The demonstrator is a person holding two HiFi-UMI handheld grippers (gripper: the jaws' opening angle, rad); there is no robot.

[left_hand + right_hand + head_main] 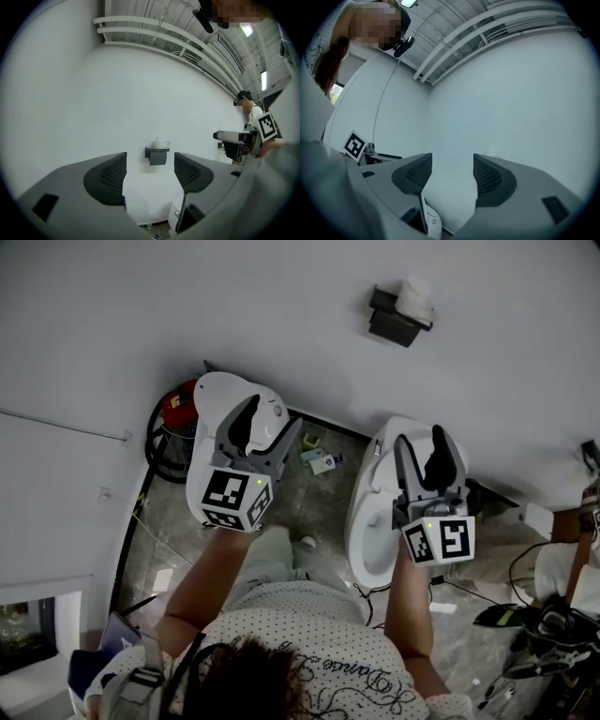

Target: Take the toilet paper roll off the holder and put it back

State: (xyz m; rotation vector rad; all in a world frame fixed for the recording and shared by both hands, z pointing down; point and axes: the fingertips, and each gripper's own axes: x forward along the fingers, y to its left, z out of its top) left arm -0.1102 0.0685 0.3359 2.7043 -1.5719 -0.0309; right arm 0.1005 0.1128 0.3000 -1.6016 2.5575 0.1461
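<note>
A black toilet paper holder (394, 322) hangs on the white wall, with the white paper roll (415, 296) sitting in it. In the left gripper view the holder (158, 156) appears far off, framed between the jaws, with paper (161, 142) sticking out on top. My left gripper (267, 423) is open and empty, well below and left of the holder. My right gripper (422, 448) is also open and empty, below the holder and over the toilet. In the right gripper view the right gripper (452, 176) faces bare wall. The left gripper (150, 174) holds nothing either.
A white toilet (373, 521) stands under the right gripper. A red object with a black hose (173, 423) lies on the floor at left, small bottles (321, 457) by the wall base. Cables and gear (539, 624) crowd the floor at right.
</note>
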